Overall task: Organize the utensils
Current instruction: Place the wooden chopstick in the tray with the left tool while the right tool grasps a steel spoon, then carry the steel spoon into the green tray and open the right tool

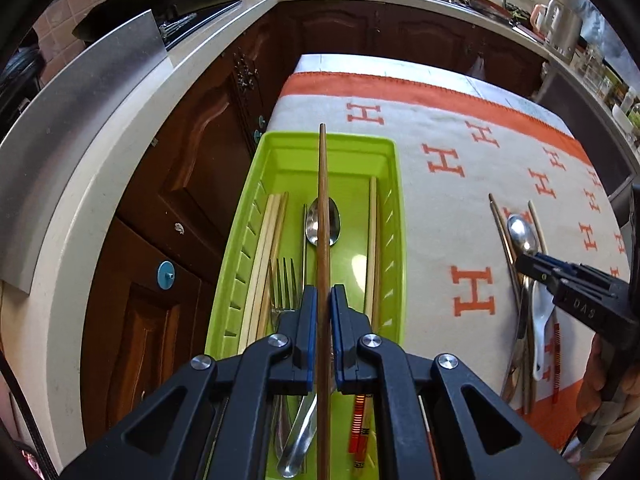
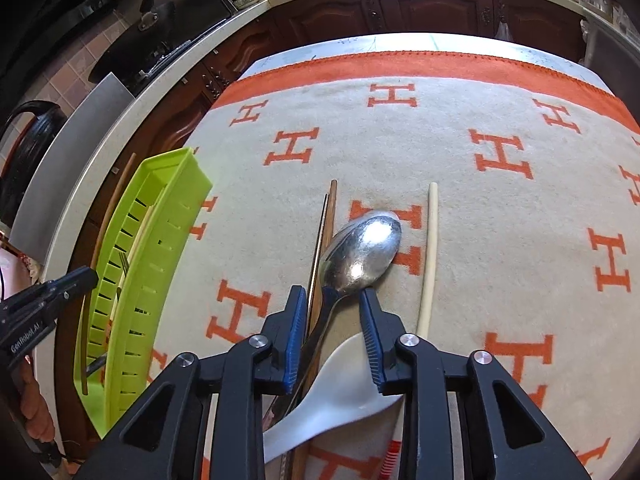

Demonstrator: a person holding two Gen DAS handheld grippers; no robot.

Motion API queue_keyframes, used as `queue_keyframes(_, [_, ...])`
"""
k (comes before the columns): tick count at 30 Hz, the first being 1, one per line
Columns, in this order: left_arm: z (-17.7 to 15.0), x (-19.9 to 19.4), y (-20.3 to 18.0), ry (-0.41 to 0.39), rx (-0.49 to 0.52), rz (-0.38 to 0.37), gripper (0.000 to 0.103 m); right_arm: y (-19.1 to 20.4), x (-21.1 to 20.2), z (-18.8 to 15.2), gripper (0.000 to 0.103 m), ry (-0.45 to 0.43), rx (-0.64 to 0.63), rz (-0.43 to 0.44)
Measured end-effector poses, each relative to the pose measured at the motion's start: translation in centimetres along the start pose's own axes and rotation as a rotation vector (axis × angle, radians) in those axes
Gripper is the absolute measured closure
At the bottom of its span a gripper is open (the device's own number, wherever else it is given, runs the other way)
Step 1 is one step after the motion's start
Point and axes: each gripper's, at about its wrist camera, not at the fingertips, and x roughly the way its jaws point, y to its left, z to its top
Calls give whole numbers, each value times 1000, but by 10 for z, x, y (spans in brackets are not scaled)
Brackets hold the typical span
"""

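My left gripper [image 1: 323,296] is shut on a dark wooden chopstick [image 1: 323,216] and holds it lengthwise above the green utensil tray [image 1: 394,208]. The tray holds pale chopsticks [image 1: 268,248], a fork [image 1: 283,284], a metal spoon [image 1: 334,220] and a red patterned chopstick [image 1: 359,420]. My right gripper [image 2: 331,300] is open, its fingers on either side of a metal spoon's [image 2: 364,248] neck on the cloth. A white ceramic spoon [image 2: 340,396], a brown chopstick [image 2: 329,216], a metal chopstick [image 2: 320,240] and a cream chopstick [image 2: 431,248] lie beside it. The tray also shows in the right wrist view [image 2: 156,248].
The table has a beige cloth [image 2: 460,208] with orange H letters and an orange border. The tray sits at the table's left edge, next to dark wooden cabinets [image 1: 192,168] and a pale countertop [image 1: 120,140]. The right gripper shows in the left wrist view [image 1: 532,266].
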Motion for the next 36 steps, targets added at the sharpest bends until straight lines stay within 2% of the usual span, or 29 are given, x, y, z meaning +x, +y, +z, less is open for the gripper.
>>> queue_keyframes(1, [-1,2,0,5,4,1,97,0,2,1,80,1,3,-2])
queue_keyframes(3, [-3,4,2,7,-9,-9,89,-1,4,1,90,-13,8,-2])
queue_keyframes(5, [-4,2,6,-5,-24,-11,81,-1,5,1,95,-22,18,13])
queue_keyframes(8, [-7,-2,11,-24,-41,-13,76,0,2,-1,100,-42,17,11])
queue_keyframes(12, [-14,-10,19,-33,-81,-28,75,1,-9,-4,100,-67,14,17])
queue_keyframes(17, [-25,-24,27,-61,-109,-20,62,-1,-27,-9,101,-98,33,39])
queue_keyframes(22, [-36,-35,33,-80,-121,-21,58,5,-46,-12,101,-135,38,63])
queue_keyframes(24, [-39,-39,34,-89,-123,-18,55,9,-56,-12,101,-152,40,80])
queue_keyframes(26, [-42,-43,35,-98,-126,-14,49,13,-64,-12,101,-167,38,90])
queue_keyframes(32, [-51,-53,42,-118,-141,12,46,35,-95,-8,101,-215,18,140])
queue_keyframes(36, [-54,-56,53,-125,-180,16,41,54,-113,-4,101,-236,3,184])
